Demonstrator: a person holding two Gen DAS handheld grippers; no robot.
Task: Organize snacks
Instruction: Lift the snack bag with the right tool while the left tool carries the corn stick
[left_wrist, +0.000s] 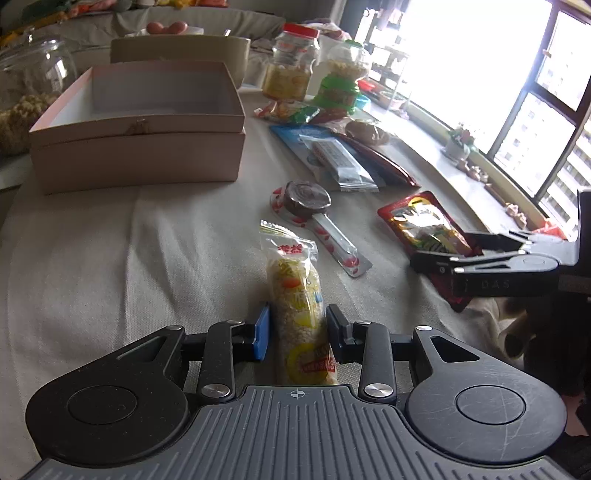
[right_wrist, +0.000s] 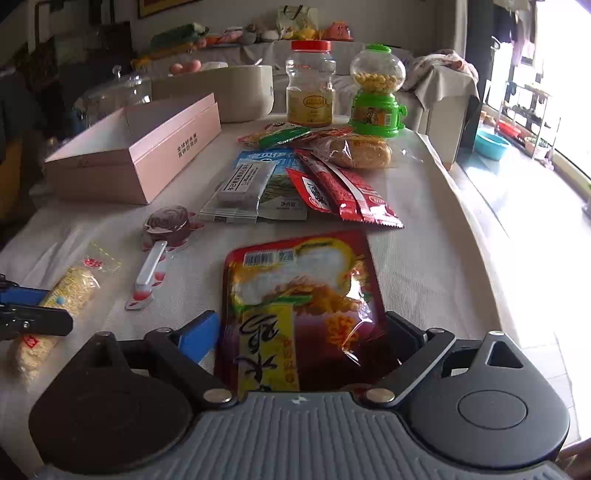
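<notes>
Two claws straddle two snack packs on the cloth-covered desk (left_wrist: 92, 258). My left claw (left_wrist: 297, 334) stands part open, its blue pad and black pad flanking the lower half of the puffed-rice stick (left_wrist: 295, 295), a narrow gap visible on each side; it holds nothing yet. My right claw (right_wrist: 303, 332) is spread wide around the near end of the red snack pouch (right_wrist: 299, 295); whether its pads already touch the pouch edges I cannot tell.

I judge the rice stick light, brittle and wrapped in slick clear film, so a gentle squeeze across its middle suits it better than a pinch at the crimped tail at 12 o'clock. The pouch looks flat, floppy and glossy; taken by one end it will likely droop, so I would close on its sides near the thicker middle.

The open pink box (left_wrist: 140, 122), apparently empty, sits at 11 o'clock in the left view, the likely destination.

The left view shows the box's bare interior and the right claw (left_wrist: 480, 258) from the side at 3 o'clock. The right view alone shows the box's printed side, the pouch's barcode and the full spread of wrapped snacks (right_wrist: 295, 184) at 12 o'clock, with the left claw (right_wrist: 33, 314) at 9 o'clock.
</notes>
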